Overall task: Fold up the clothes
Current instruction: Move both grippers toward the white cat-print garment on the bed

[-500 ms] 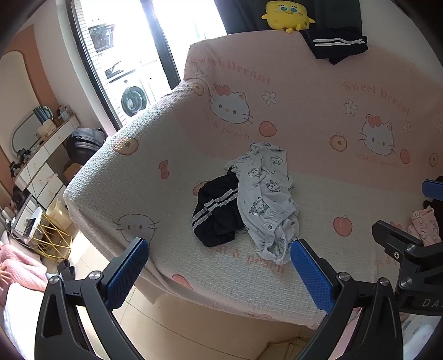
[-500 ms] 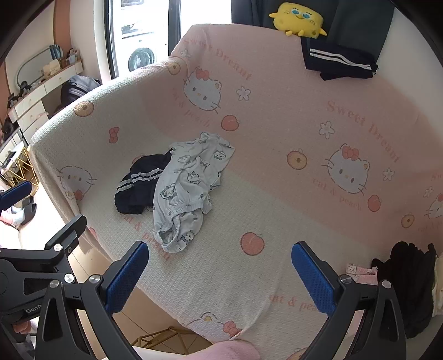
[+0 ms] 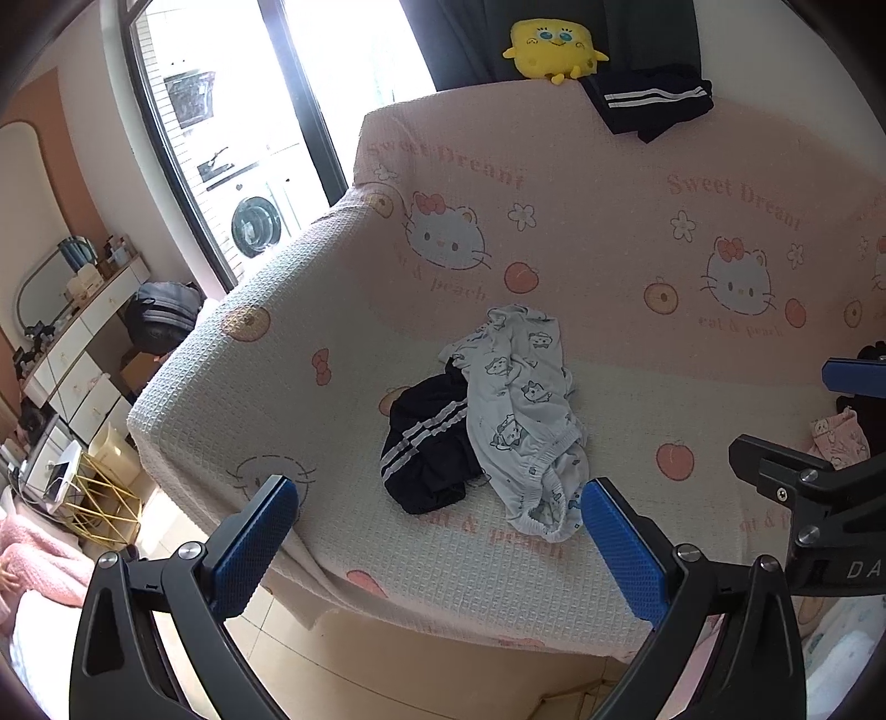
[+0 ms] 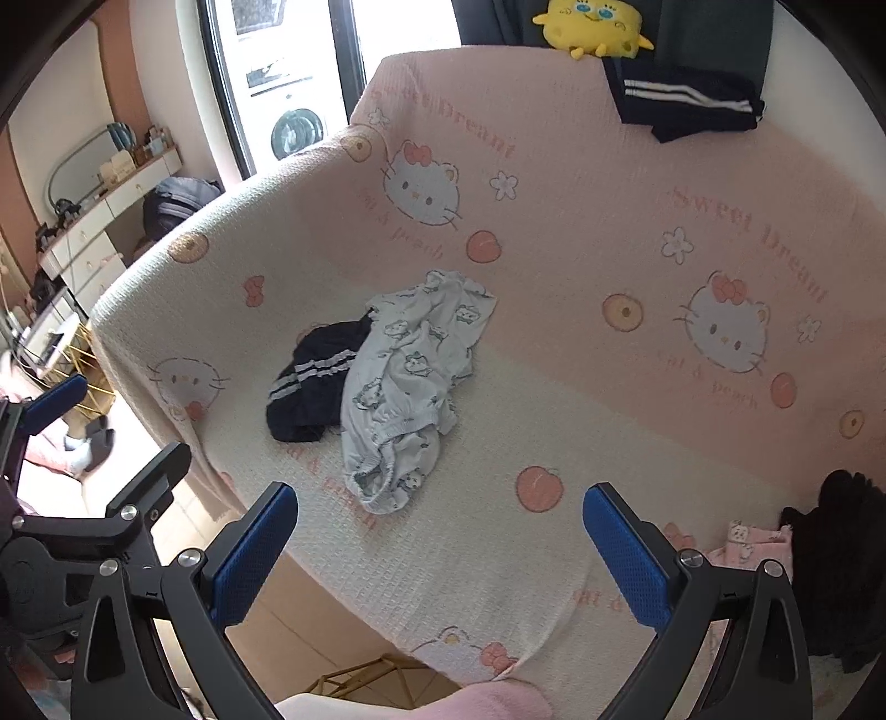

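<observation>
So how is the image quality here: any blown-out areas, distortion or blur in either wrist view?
Left wrist: window blown out to white, strong fisheye bending and dark corners, clothes sharp, including the grey printed garment. Right wrist: window also overexposed, same barrel distortion, sofa cover evenly lit, no motion blur.

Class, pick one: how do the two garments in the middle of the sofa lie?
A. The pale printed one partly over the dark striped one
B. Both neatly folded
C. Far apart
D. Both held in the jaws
A: the pale printed garment overlaps an edge of the dark striped garment, both crumpled on the sofa cover.
</observation>
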`<state>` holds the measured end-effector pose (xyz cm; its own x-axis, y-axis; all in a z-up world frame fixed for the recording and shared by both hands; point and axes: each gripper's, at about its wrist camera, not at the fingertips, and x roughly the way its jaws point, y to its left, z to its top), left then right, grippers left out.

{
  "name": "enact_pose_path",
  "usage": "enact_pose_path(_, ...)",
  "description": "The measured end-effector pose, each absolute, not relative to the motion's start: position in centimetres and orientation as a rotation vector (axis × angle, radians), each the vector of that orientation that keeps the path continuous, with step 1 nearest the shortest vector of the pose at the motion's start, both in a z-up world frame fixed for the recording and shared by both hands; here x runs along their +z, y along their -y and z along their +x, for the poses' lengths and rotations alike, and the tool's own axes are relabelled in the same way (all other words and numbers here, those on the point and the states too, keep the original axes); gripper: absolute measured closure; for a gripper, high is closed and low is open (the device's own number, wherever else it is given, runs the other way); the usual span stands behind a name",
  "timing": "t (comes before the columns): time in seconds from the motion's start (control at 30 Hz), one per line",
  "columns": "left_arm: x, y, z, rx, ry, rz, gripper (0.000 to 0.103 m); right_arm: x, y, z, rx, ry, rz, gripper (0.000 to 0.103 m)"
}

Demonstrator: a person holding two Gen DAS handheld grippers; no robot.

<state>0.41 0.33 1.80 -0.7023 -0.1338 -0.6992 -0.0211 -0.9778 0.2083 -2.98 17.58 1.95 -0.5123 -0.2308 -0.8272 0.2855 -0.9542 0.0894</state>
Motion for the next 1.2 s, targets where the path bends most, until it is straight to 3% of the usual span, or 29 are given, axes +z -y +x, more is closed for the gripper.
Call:
enact_pose_path(0.4, 2.4, -1.4, -1.4, -2.878, 0.339, 1.152, 0.0, 2.6, -22.2, -5.1, -2.514, 0.18, 1.379, 0.0)
enact_pose_path(0.83, -2.1, -3.0, -6.1, -2.867, 0.359, 1.316, 0.0, -5.1, -22.8, -9.7, -2.39, 0.305, 1.52, 0.0)
enact_pose_path(1.2, -5.9, -2.1, -10.5, -2.798, 0.244, 1.44, 0.0, -9.6, -22.5, -13.2, -2.279, 0.456, 1.594, 0.0)
